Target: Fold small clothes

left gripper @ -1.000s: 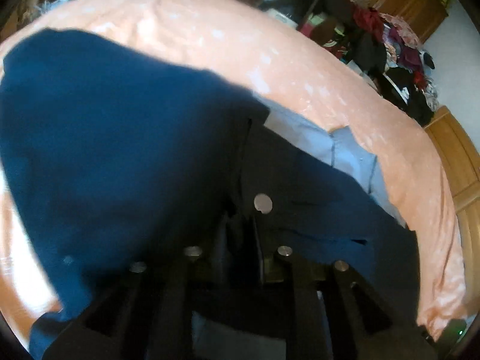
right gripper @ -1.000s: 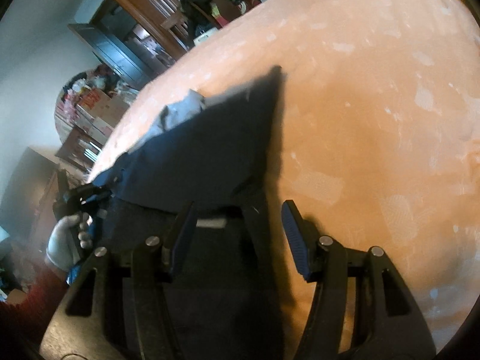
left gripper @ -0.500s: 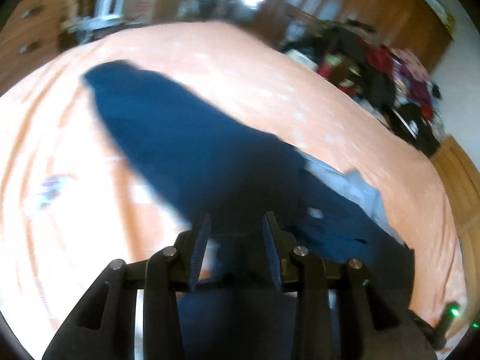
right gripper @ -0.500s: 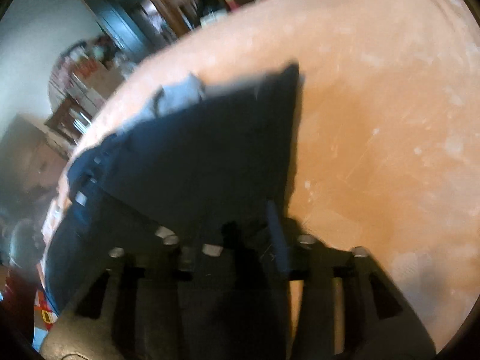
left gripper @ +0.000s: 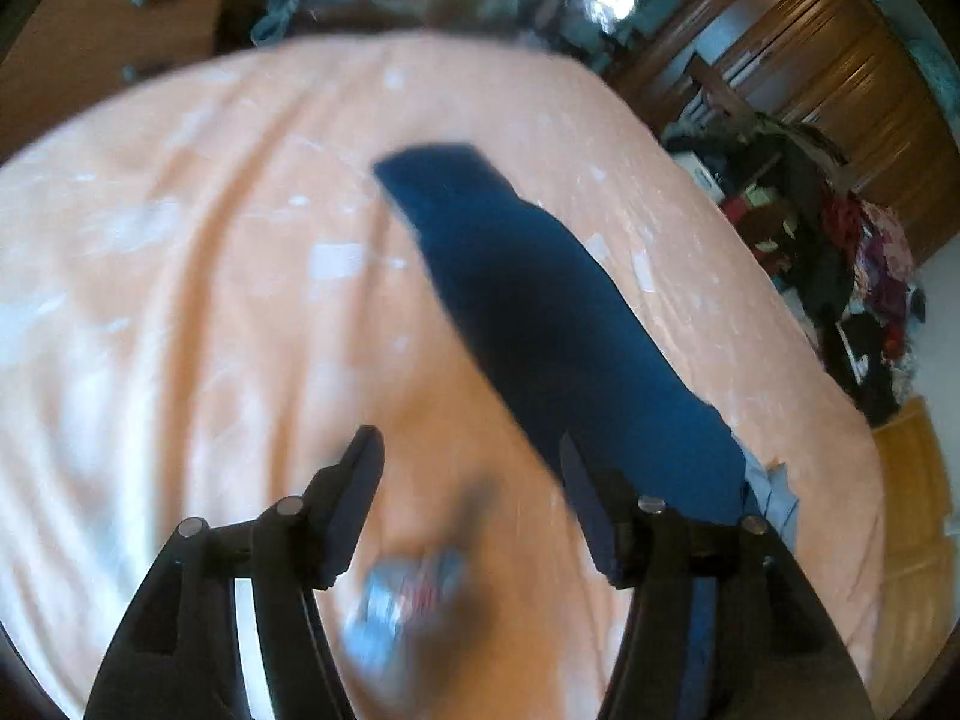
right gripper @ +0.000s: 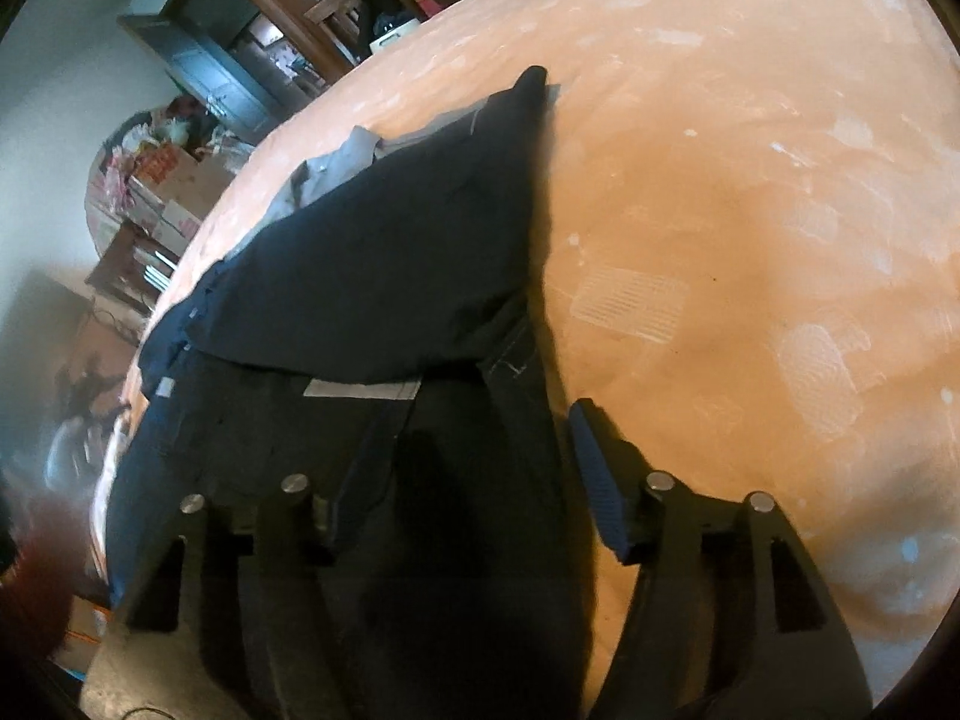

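So, quick rundown:
Left gripper (left gripper: 471, 483): jaws spread wide, nothing between them, hanging over the bedsheet (left gripper: 180, 300)
Right gripper (right gripper: 462, 456): jaws spread too, 1 finger over the dark cloth, the other over bare sheet
Trousers (right gripper: 384, 276): navy, lying on the orange sheet, top part folded over into a triangle
Left view: trouser leg stretches away past the right finger, pretty blurry
Background: wooden cupboards (left gripper: 840, 78), piles of clothes (left gripper: 864, 276)
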A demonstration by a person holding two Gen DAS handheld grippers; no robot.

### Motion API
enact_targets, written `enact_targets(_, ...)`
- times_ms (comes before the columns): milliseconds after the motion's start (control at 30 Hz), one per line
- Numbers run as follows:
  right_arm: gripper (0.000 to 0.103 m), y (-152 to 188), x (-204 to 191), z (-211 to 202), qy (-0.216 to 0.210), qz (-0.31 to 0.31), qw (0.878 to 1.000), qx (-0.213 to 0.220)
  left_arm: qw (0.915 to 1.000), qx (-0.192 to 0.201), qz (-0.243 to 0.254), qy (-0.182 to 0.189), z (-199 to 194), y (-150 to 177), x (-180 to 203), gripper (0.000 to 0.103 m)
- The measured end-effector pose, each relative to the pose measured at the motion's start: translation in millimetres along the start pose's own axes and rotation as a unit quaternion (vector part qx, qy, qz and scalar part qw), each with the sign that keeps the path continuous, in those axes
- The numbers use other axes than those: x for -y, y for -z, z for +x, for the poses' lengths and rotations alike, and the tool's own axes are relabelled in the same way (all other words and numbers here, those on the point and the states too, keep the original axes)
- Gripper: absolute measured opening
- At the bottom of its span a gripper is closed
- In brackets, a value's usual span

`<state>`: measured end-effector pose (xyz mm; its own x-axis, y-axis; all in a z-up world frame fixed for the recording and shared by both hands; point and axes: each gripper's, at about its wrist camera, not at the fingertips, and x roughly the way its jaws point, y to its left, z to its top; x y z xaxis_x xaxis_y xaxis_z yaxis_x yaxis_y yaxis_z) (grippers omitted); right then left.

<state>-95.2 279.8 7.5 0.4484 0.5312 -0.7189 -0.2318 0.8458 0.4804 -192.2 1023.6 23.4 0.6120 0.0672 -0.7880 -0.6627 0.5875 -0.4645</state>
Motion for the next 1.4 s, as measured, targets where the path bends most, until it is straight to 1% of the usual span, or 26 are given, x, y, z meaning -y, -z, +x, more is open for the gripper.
enact_targets(100,0.068,2.2,-5.1,1.3,0.008,-0.014,1.0,0.0,0.9993,-0.016,-0.005,-0.034,36.6,-25.6,-5.1,0.062)
enact_targets(200,0.07,2.4,-4.4,2.5,0.005,-0.015,1.0,0.001,0.9979,-0.003,-0.011,-0.064,55.6,-44.4,-2.4,0.063)
enact_targets(233,0.07,3.6,-2.7,2.3,0.004,-0.015,1.0,0.002,0.9969,0.003,-0.001,-0.079,63.0,-51.4,5.0,0.068)
enact_targets(300,0.07,4.0,-2.6,3.1,0.003,-0.014,1.0,0.003,0.9934,0.009,0.034,-0.11,76.2,-56.8,18.5,0.07)
enact_targets(367,0.07,4.3,-3.5,3.1,0.006,-0.015,1.0,0.005,0.9889,0.009,0.069,-0.131,87.0,-57.1,32.9,0.053)
enact_targets(400,0.07,4.4,-4.0,2.5,0.008,-0.016,1.0,0.007,0.9871,0.009,0.083,-0.136,89.2,-56.2,42.1,0.027)
enact_targets(433,0.069,4.6,-4.5,1.5,0.01,-0.016,1.0,0.008,0.9885,0.008,0.088,-0.123,88.4,-55.5,49.4,0.007)
enact_targets(500,0.065,4.4,-3.4,-1.1,0.012,-0.013,1.0,0.011,0.9883,0.027,0.115,-0.096,75.2,-46.7,75.9,0.006)
enact_targets(567,0.06,4.3,-1.2,-4.3,0.011,-0.004,1.0,0.014,0.9879,0.054,0.144,-0.022,47.1,-28.0,118.7,0.006)
enact_targets(600,0.059,4.0,0.0,-6.1,0.009,0.0,1.0,0.016,0.9849,0.066,0.159,0.016,32.0,-16.6,140.6,0.006)
enact_targets(633,0.057,3.5,1.0,-8.1,0.009,0.005,1.0,0.019,0.9776,0.077,0.18,0.075,7.9,5.2,173.7,0.006)
enact_targets(667,0.057,3.2,1.4,-10.7,0.009,0.009,1.0,0.022,0.9703,0.077,0.194,0.123,-6.9,22.1,196.1,0.006)
enact_targets(700,0.057,2.7,0.9,-13.8,0.008,0.013,1.0,0.027,0.9545,0.072,0.221,0.187,-25.4,49.0,228.8,0.006)
enact_targets(767,0.057,2.3,-0.6,-20.6,0.001,0.017,0.999,0.036,0.9234,0.051,0.268,0.27,-46.0,96.4,276.1,0.01)
enact_targets(800,0.057,2.3,-2.3,-25.1,-0.001,0.018,0.999,0.042,0.9102,0.034,0.286,0.298,-49.8,116.4,292.2,0.018)
enact_targets(833,0.06,2.6,-4.7,-29.9,-0.005,0.017,0.999,0.047,0.8949,0.005,0.303,0.328,-49.6,143.9,309.1,0.028)
enact_targets(867,0.062,2.8,-7.7,-35.8,-0.008,0.015,0.999,0.052,0.8878,-0.016,0.308,0.341,-46.5,159.4,314.8,0.032)
enact_targets(900,0.064,2.3,-11.7,-41.6,-0.008,0.01,0.998,0.057,0.8845,-0.035,0.31,0.347,-42.8,171.1,315.4,0.038)
enact_targets(933,0.065,2.1,-15.5,-46.8,-0.009,0.004,0.998,0.061,0.8845,-0.055,0.306,0.348,-36.9,184.5,309.3,0.041)
enact_targets(1000,0.066,0.8,-24.0,-55.6,-0.015,-0.009,0.998,0.067,0.8886,-0.062,0.298,0.343,-30.5,192.9,290.4,0.041)
enact_targets(1067,0.067,-4.3,-32.7,-56.2,-0.03,-0.018,0.997,0.067,0.9015,-0.057,0.261,0.341,-25.0,186.5,249.5,0.043)
enact_targets(1100,0.067,-9.1,-37.1,-51.2,-0.044,-0.019,0.997,0.062,0.9123,-0.045,0.243,0.327,-19.1,178.8,227.8,0.047)
enact_targets(1200,0.067,-29.2,-48.3,-21.3,-0.087,-0.004,0.995,0.042,0.9497,-0.026,0.183,0.253,3.8,158.6,167.0,0.048)
enact_targets(1233,0.067,-35.9,-53.1,-10.4,-0.092,-0.004,0.995,0.035,0.9585,-0.017,0.168,0.23,11.3,155.5,148.4,0.048)
enact_targets(1300,0.067,-51.9,-64.7,17.4,-0.106,-0.013,0.994,0.012,0.9706,-0.015,0.129,0.202,29.9,141.4,112.7,0.048)
enact_targets(1400,0.067,-69.4,-71.6,59.9,-0.107,0.0,0.994,-0.031,0.9774,-0.024,0.078,0.195,47.6,139.0,72.8,0.048)
